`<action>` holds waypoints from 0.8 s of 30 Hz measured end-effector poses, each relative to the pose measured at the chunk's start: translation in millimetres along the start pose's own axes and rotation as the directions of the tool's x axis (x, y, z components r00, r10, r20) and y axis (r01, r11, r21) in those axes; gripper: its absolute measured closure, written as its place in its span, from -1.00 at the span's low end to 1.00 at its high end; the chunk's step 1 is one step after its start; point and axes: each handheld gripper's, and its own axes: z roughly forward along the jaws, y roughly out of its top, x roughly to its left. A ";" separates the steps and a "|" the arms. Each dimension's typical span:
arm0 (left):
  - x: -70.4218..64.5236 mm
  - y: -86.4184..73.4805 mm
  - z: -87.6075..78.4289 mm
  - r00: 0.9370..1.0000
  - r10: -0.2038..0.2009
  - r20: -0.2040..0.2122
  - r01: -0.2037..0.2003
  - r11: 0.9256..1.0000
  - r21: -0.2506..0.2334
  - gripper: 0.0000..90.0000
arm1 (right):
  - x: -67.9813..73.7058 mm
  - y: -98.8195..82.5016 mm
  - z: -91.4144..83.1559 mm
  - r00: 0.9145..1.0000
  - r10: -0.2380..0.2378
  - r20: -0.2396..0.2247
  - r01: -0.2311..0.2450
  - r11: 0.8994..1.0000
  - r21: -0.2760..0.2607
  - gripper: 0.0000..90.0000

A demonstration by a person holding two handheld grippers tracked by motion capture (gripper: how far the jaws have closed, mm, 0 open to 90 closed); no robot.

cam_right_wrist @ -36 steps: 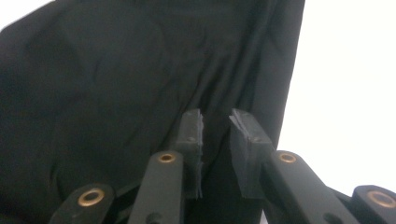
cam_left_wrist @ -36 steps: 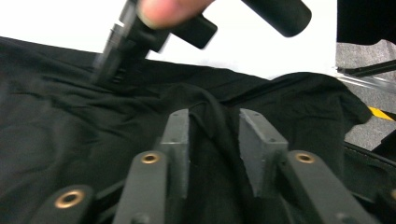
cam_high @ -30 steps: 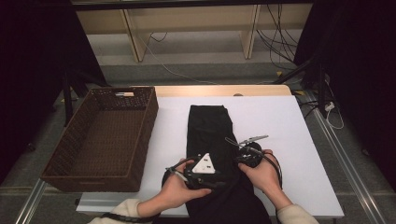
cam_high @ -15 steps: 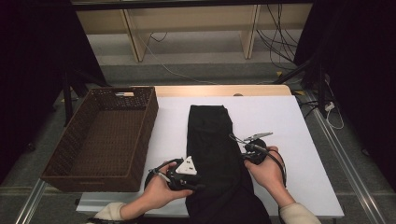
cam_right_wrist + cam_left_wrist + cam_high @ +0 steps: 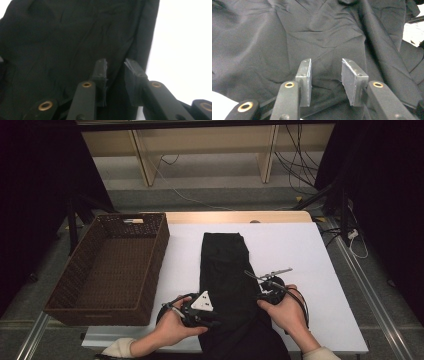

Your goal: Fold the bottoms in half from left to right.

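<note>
Two grippers (image 5: 212, 317) (image 5: 260, 297) flanking trousers (image 5: 225, 270) edges

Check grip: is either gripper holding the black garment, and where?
Neither. Left gripper and right gripper stand open over the black garment, by its left and right edges; the right's jaws just opened.

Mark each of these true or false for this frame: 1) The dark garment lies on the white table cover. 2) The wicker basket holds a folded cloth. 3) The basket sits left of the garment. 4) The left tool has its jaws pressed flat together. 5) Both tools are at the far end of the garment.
1) True: the black garment lies lengthwise on the white table cover.
2) False: the wicker basket is empty.
3) True.
4) False: the left tool has a gap between its jaws, with cloth behind it.
5) False: the left tool and the right tool are at the garment's near part, by its side edges.
</note>
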 end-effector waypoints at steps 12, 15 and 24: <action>-0.3 0.4 1.3 1.000 0.002 0.001 -0.002 1.000 -0.008 0.39 | -0.2 1.5 -14.1 1.000 -0.027 0.011 0.026 0.999 0.024 1.00; -1.6 2.7 1.1 1.000 0.009 0.002 -0.009 0.999 -0.032 0.38 | -6.6 3.3 -18.4 0.998 -0.033 0.047 0.033 0.999 0.008 1.00; -3.8 2.0 7.0 1.000 0.014 0.013 -0.014 1.000 -0.012 0.39 | -8.9 -0.3 -10.9 0.994 -0.070 0.081 0.068 0.997 0.023 0.75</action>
